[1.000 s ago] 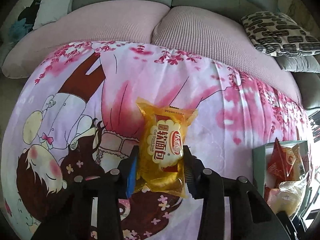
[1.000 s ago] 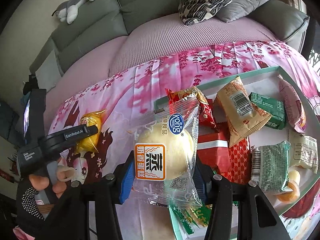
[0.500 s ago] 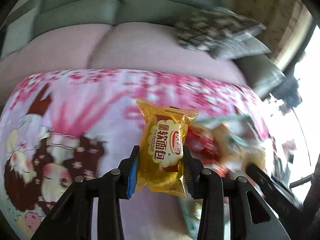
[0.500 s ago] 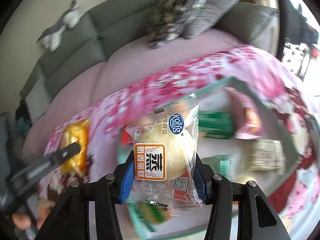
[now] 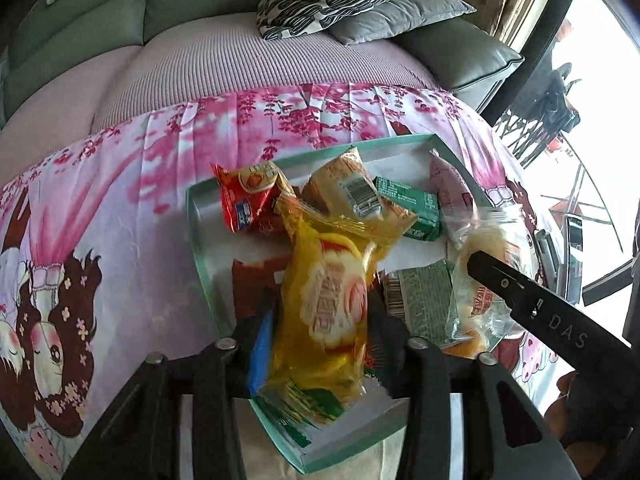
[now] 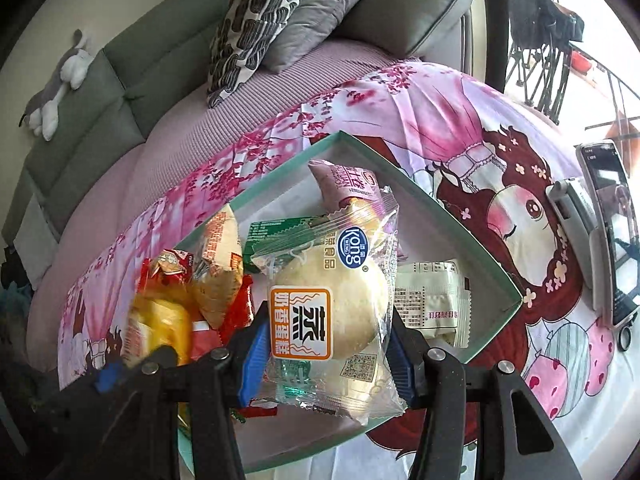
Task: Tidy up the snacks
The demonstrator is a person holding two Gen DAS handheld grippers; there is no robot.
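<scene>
Two packs left: left gripper (image 5: 320,344) opening, dropping yellow soft-bread pack (image 5: 324,304) over tray (image 5: 196,248); right gripper (image 6: 324,352) clamps steamed-cake pack (image 6: 332,304); other snacks already inside.

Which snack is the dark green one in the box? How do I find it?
Look in the teal box on the pink cloth. The green packet lies flat near the far side, beside a tan packet with a barcode. It's the only dark green, brick-shaped one.

Pink cartoon-print cloth (image 6: 500,128) over surface; green-rimmed tray (image 6: 472,256) on it; phone (image 6: 612,216), perhaps on stand, near edge.
</scene>
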